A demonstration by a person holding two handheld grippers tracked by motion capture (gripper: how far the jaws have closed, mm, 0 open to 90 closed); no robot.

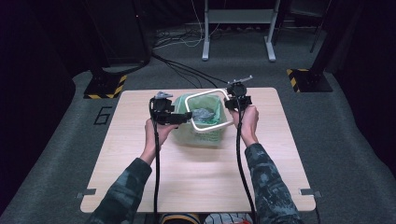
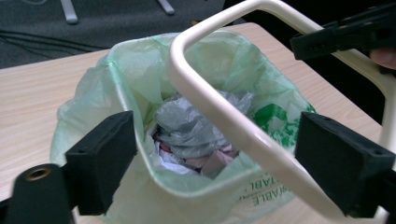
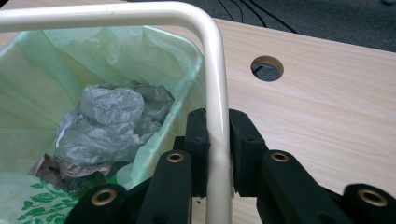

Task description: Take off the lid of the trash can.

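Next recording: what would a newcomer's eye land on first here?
A cream frame, lifted above a bin with a green bag at the middle of the table. The right gripper is shut on the frame's side bar, while the left gripper stands open with the frame's bar between its jaws, not pinched. Inside the bag sits crumpled grey plastic on other scraps.

My left gripper (image 2: pixel 210 172) is wide open around the white ring (image 2: pixel 219 116), not touching it. Below sits the green bag (image 2: pixel 140 70), full of crumpled trash (image 2: pixel 196 126).
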